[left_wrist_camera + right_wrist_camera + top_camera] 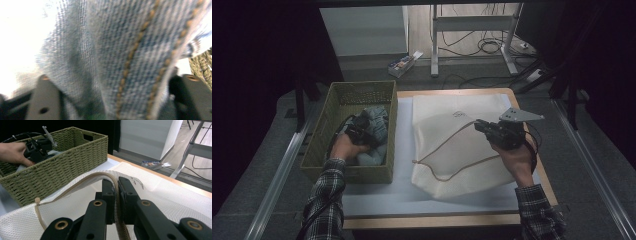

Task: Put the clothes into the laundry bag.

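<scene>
Now, step: jeans go from basket to mesh bag.
Left gripper (362,121): left of centre, down in the basket (319,145), 2 jaws around denim.
Jeans (120,57): bunched between those jaws, seam running upward; firm squeeze not clear.
Right gripper (117,195): clenched on the bag's zipper edge (82,182), lifting it.
Bag (452,145): centre frame, mouth facing the basket.
Advice: take a deep bite of cloth, keep the mouth raised.
</scene>
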Motion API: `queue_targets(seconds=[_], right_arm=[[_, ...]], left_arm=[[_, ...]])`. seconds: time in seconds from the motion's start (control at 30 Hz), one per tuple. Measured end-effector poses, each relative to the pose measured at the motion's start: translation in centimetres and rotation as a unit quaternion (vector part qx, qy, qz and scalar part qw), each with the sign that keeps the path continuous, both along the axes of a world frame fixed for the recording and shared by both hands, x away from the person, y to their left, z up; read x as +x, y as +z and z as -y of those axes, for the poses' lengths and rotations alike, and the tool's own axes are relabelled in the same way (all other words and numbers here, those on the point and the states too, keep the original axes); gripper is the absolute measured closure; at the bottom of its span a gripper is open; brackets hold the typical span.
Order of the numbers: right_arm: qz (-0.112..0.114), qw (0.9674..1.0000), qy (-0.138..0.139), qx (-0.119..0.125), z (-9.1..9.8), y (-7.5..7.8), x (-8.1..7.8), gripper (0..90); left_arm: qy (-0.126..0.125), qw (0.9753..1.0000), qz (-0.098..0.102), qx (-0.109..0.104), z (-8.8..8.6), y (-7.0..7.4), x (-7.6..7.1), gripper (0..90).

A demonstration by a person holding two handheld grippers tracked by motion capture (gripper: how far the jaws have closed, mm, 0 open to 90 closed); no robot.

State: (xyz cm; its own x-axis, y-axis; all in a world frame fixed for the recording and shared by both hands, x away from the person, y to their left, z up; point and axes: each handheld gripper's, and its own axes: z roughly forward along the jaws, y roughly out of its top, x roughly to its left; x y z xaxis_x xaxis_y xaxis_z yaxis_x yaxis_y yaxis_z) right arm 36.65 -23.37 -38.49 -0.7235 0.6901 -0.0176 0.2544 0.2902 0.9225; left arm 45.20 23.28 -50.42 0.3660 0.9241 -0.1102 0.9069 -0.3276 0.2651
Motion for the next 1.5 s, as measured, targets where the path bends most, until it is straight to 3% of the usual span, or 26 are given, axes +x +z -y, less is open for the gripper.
queue_targets(seconds=[0.17, 0.27, 0.4, 0.57, 0.77, 0.97, 1.27, 1.5], right_arm=[[0.0, 1.0, 0.0, 0.001, 0.1, 0.0, 0.0, 82.4], [0.0, 1.0, 0.0, 0.001, 0.1, 0.0, 0.0, 82.4], [0.0, 1.0, 0.0, 0.003, 0.1, 0.0, 0.0, 82.4], [0.0, 1.0, 0.0, 0.003, 0.1, 0.0, 0.0, 82.4], [0.0, 1.0, -0.001, 0.002, 0.2, 0.0, 0.1, 82.4], [0.0, 1.0, -0.002, 0.004, 0.3, 0.0, 0.1, 82.4], [0.0, 1.0, -0.004, 0.008, 0.3, 0.0, 0.1, 83.6], [-0.001, 0.9999, -0.003, 0.01, 0.4, 0.1, 0.1, 84.8]], left_arm=[[0.001, 1.0, 0.0, 0.001, -0.2, 0.3, 0.0, 51.7], [0.012, 0.9999, -0.004, -0.012, -0.6, 0.3, 0.1, 61.5], [0.019, 0.9996, -0.006, -0.021, -0.8, 0.4, 0.1, 66.5], [0.017, 0.9997, -0.002, -0.019, -0.8, 0.5, 0.1, 67.8], [0.026, 0.9987, -0.003, -0.044, -1.4, 0.8, 0.1, 69.9], [0.016, 0.9985, 0.0, -0.053, -1.9, 1.3, -0.1, 69.8], [0.017, 0.9974, 0.033, -0.061, -2.9, 3.0, -0.7, 70.5], [0.033, 0.9942, 0.067, -0.077, -4.2, 4.4, -1.4, 71.0]])
